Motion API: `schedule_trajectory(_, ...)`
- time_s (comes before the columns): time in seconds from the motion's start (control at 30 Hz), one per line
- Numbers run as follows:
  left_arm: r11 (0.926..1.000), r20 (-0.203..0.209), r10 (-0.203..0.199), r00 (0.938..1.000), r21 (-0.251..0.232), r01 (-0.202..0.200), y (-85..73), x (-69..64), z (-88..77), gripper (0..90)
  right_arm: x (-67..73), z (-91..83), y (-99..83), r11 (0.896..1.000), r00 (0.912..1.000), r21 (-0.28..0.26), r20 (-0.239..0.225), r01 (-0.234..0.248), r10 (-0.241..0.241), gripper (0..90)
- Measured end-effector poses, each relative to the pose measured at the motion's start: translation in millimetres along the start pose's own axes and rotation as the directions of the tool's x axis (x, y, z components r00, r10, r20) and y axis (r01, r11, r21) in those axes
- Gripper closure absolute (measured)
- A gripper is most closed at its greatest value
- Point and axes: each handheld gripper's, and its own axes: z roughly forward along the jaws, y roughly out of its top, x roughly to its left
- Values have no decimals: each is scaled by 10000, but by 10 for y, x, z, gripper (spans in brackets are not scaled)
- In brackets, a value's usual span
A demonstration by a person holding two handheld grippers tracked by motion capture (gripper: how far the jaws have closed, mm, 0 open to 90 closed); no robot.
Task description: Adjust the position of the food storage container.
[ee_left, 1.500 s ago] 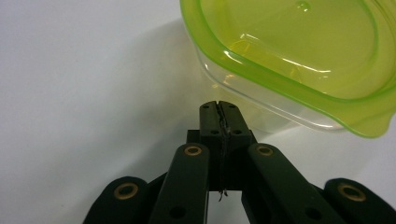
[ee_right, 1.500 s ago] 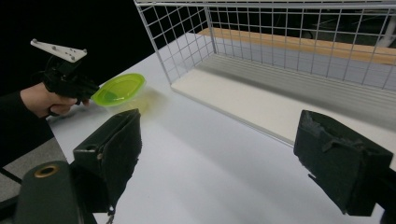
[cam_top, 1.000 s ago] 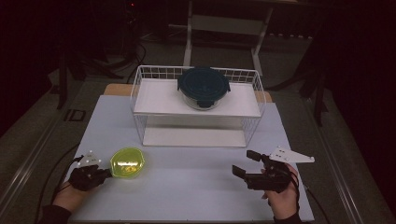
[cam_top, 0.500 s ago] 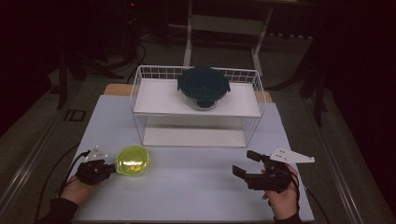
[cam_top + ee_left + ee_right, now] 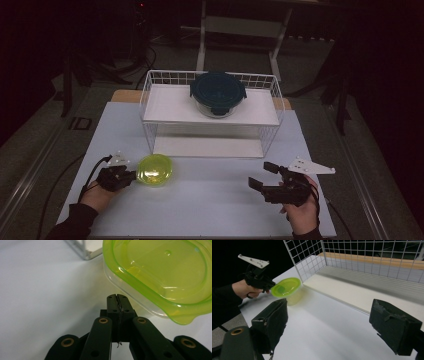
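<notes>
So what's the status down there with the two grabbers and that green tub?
Left gripper shut, tips against green-lidded plastic container, not gripping it. Right gripper open, empty. Wire shelf rack just beyond the container; dark-lidded glass container on top.

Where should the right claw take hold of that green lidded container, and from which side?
Grip the green lidded container across its overhanging lid rim, coming in level from its open right side. The rim juts past the clear tub, the left claw sits shut at its left, and the wire rack stands behind.

right gripper (image 5: 334,327) up close with its 2 black jaws spread wide over the white table (image 5: 322,330), left gripper (image 5: 265,283) far left touching the green-lidded container (image 5: 286,288), wire rack (image 5: 367,267) far right
</notes>
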Motion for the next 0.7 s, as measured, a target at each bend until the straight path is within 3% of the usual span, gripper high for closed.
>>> schedule_trajectory(0.2,9995,150,300,9994,82,-301,91,-85,104,887,4,-3,-3,10000,10000,-3,8,56,-56,149)
schedule_trajectory(0.7,9989,398,454,9982,109,-459,232,-190,250,887,12,12,-26,9999,9999,36,9,124,-124,149)
